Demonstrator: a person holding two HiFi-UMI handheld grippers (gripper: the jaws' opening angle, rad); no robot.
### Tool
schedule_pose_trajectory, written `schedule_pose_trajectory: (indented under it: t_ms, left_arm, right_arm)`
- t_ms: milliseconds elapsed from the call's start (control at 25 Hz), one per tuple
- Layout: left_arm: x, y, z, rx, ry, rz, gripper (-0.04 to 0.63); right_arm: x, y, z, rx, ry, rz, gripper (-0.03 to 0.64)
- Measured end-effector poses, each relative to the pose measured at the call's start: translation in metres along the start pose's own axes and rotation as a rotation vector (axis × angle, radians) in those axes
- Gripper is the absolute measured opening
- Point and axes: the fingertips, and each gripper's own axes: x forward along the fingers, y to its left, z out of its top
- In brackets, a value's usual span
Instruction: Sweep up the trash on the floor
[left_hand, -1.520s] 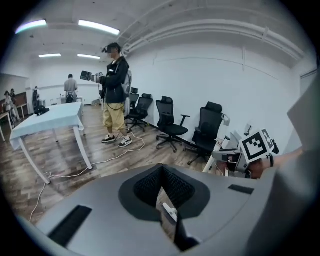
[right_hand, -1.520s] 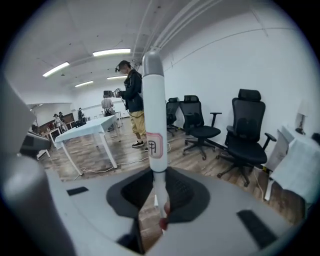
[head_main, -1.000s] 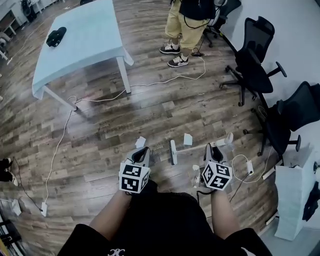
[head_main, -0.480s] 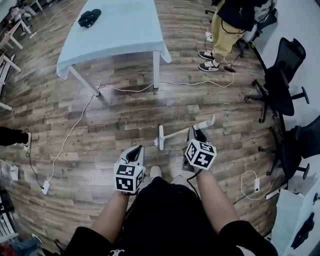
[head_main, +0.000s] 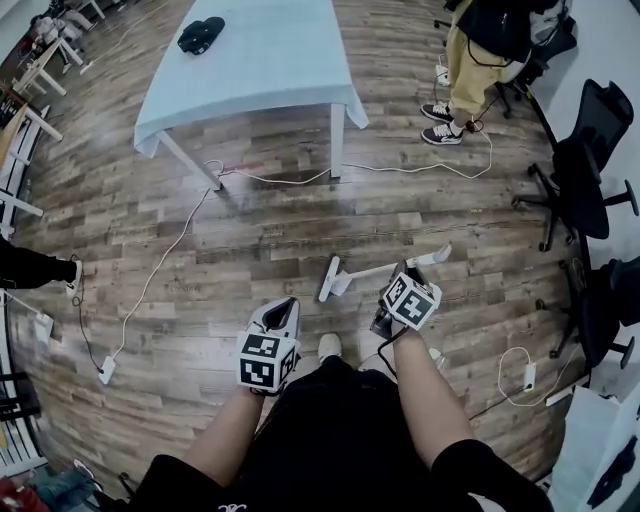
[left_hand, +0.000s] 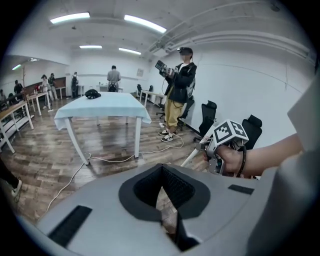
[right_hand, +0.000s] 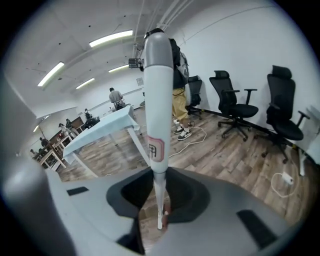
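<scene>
Broom (head_main: 368, 271) gripped on the right, no pile of trash to show yet.
Right gripper (right_hand: 158, 192) has its jaws clamped on the broom handle (right_hand: 157, 95), which runs up between them. Out front the white broom head (head_main: 329, 279) sits low over the wooden floor (head_main: 250, 240), just ahead of both grippers. Left gripper (left_hand: 161, 197) has its jaws drawn together on nothing, held beside the right one. Trash? I can't pick out a sure scrap, and two pale shapes (head_main: 328, 346) by the person's shorts could be paper or shoes. No swept heap, no dustpan in sight, so I'd call nearly all the job left. Writing: one red-edged sticker (right_hand: 155, 149) on the handle, its dark mark too small to read; the marker cubes carry patterns only.
</scene>
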Motion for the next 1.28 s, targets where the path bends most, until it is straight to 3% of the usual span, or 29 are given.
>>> schedule_pose_trajectory:
  t_ms: [160, 400, 640, 920, 1280]
  left_arm:
    - [0.007, -0.007, -0.003, 0.026, 0.018, -0.042, -0.005]
    - [0.032, -0.057, 0.013, 0.147, 0.045, -0.149, -0.005]
    - [0.056, -0.141, 0.032, 0.266, 0.053, -0.255, -0.005]
    - [0.071, -0.263, 0.022, 0.376, 0.081, -0.393, -0.005]
    - [0.076, -0.372, 0.003, 0.470, 0.100, -0.486, -0.005]
  right_arm:
    - [-0.009, -0.035, -0.003, 0.047, -0.011, -0.069, 0.089]
    - [-0.044, -0.123, -0.010, 0.159, -0.036, -0.194, 0.091]
    - [-0.095, -0.226, -0.018, 0.278, -0.072, -0.312, 0.089]
    - [-0.162, -0.346, -0.030, 0.349, -0.107, -0.435, 0.089]
    - [-0.242, -0.477, -0.053, 0.432, -0.139, -0.564, 0.089]
